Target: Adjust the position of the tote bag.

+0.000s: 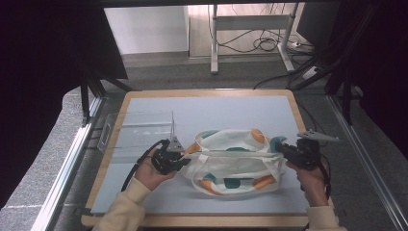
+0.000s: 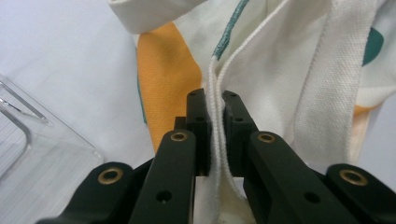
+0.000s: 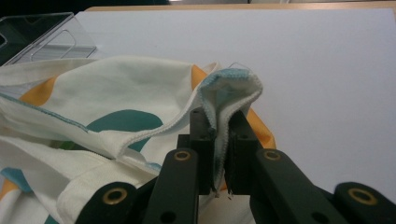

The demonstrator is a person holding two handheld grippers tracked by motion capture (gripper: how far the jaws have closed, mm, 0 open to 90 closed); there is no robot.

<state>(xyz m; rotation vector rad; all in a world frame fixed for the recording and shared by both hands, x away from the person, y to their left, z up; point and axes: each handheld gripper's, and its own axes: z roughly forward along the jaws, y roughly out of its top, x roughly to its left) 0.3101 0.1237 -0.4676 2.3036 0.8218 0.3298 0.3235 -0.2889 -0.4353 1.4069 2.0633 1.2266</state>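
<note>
Worktop: a pale grey mat on a wood-edged board carried everything; its smooth face gave the cloth little to hold on, so a hard tug could have dragged the whole bag sideways.
Canvas tote bag: cream with orange and teal patches, it lay crumpled near the middle of the worktop, stretched between the two claws. Uneven pulling could have left it twisted or bunched rather than flat.
Clear plastic tray: it stood at the left, just far of the left hand. A swing of that hand could have knocked it or snagged cloth on its upright wall.
Left claw: narrow, pinched on a doubled white hem of the bag at its left end. Only a thin edge sat between the pads, so it could have slipped free under tension.
Right claw: narrow too, clamped on a folded corner of the bag at its right end. The fold bulged above the pads, and a sharp pull might have drawn it out.
</note>
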